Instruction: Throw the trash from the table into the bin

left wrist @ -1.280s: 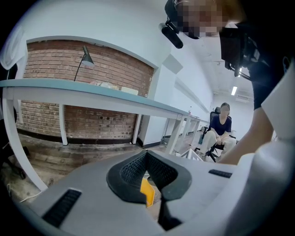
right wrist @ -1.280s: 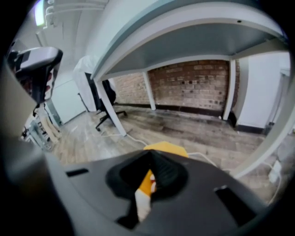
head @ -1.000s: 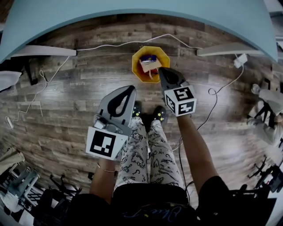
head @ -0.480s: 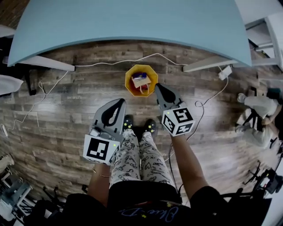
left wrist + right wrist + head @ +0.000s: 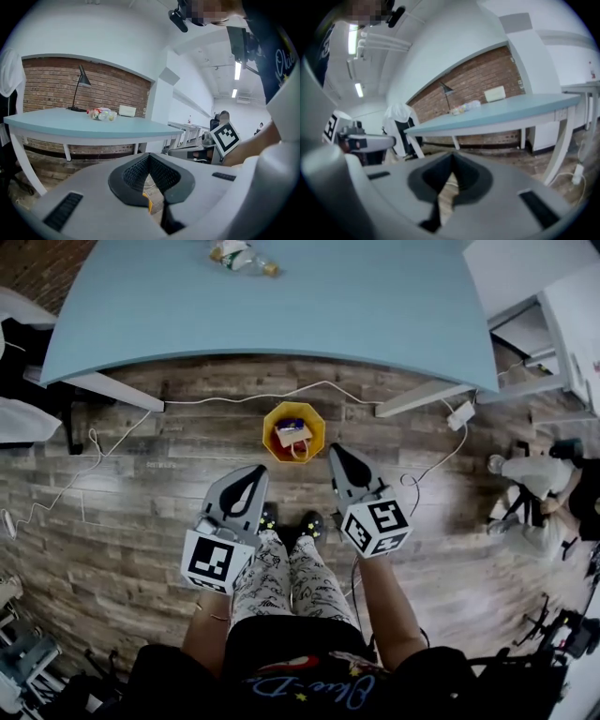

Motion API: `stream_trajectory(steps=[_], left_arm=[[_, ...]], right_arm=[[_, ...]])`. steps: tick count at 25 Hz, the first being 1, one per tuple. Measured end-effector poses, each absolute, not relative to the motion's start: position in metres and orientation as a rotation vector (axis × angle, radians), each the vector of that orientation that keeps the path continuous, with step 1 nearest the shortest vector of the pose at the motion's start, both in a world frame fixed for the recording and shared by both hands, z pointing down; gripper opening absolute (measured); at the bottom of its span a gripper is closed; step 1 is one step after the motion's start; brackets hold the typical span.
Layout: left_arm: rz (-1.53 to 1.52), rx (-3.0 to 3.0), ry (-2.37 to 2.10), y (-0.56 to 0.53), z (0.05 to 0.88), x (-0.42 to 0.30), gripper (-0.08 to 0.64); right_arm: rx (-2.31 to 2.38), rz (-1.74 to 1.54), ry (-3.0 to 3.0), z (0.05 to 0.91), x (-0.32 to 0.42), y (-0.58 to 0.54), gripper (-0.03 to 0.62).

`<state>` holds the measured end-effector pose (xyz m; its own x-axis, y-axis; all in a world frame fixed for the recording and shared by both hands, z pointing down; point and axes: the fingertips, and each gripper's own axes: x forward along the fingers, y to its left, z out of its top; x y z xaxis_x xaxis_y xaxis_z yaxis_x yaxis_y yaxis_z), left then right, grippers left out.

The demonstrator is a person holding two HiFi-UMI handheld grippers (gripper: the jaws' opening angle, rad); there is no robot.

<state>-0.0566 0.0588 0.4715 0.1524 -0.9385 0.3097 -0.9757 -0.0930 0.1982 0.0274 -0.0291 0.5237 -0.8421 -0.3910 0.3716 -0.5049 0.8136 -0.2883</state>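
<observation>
Closest in are the person's legs in white patterned trousers point(image 5: 298, 582), with dark shoes point(image 5: 309, 519) at the end; the left gripper point(image 5: 255, 471) hangs at about 10 o'clock from the shoes, and the right gripper point(image 5: 336, 449) at about 2 o'clock. Each gripper has its two fingers pressed tight together and holds nothing; in both gripper views the tips meet, and only a bit of floor shows below them.

Just past the shoes, at 12 o'clock, stands the yellow eight-sided plastic bin point(image 5: 270, 429) on the brown wooden floor point(image 5: 141, 484). There is something in it, a small white and blue piece of trash point(image 5: 292, 430); so I think part of the job is done.

Farther off is the big light blue table point(image 5: 309, 315); near its far edge, at about 11 o'clock, lies a crumpled clear plastic bottle with a bright label point(image 5: 240, 256). That is the trash that is left; it needs picking up and dropping in the bin.

In the left gripper view a white box point(image 5: 127, 111) and a thin black lamp point(image 5: 82, 84) stand by the bottle; I think those belong there.

The far edge of the table is cut off in the head view, so there may be more trash; the things in the bin are too small to tell; the bottle is small and blurry too.
</observation>
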Motion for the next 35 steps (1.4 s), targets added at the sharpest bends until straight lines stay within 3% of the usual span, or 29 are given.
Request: stream_trajectory(steps=[8,35], left_arm=[[0.227,2.182,-1.773,0.069,0.436,-0.035,0.008],[0.207,2.404,-1.916,0.047,0.302,-0.028,0.008]], right_arm=[[0.726,0.683,-2.786,0.466,0.044,-0.021,0.008],[0.586,0.533,-3.09,0.302,0.053,-0.017,0.008]])
